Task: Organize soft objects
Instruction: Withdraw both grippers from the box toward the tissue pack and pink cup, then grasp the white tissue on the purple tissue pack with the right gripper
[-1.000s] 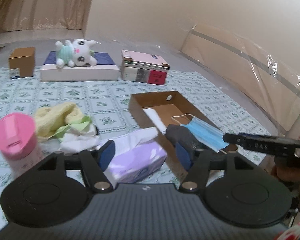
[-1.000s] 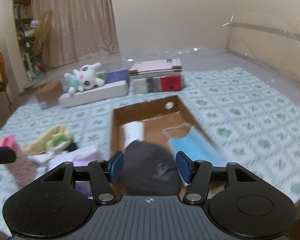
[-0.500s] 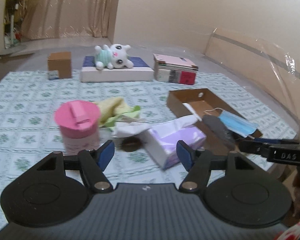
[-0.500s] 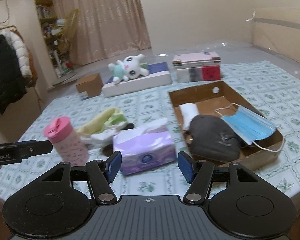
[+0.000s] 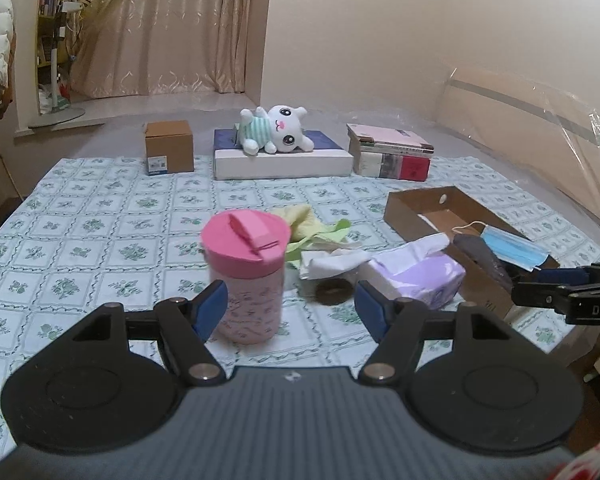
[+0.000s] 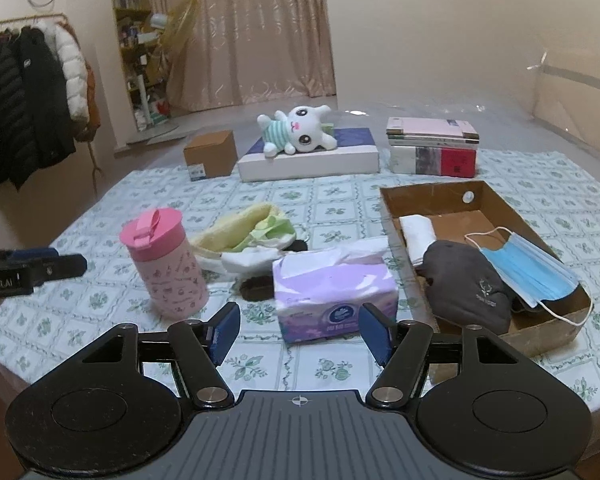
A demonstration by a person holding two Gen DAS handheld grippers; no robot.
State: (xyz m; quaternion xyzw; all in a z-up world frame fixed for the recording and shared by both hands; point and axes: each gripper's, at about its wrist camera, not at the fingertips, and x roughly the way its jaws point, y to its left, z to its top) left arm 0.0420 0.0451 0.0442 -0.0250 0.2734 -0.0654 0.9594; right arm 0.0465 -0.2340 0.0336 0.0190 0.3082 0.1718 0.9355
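The pile of soft cloths (image 6: 252, 236) lay at the middle of my right view, behind the purple tissue pack (image 6: 332, 288) and beside the pink cup (image 6: 164, 268). The cardboard tray (image 6: 432, 192) at right held a grey cap (image 6: 464, 284) and blue mask (image 6: 528, 268). I had my left gripper (image 5: 290, 310) and right gripper (image 6: 300, 334) spread wide, gripping nothing.

Bed with green floral quilt (image 6: 340, 200) carries everything. 12 o'clock, far edge: small brown box (image 6: 211, 153), flat white box (image 6: 312, 162), book stack (image 6: 434, 146). 3 o'clock: open cardboard tray (image 6: 432, 196). Centre: purple tissue pack (image 6: 334, 294). 10 o'clock of it: yellow-green cloth pile (image 6: 246, 232). 9 o'clock: pink cup (image 6: 164, 262), upright.
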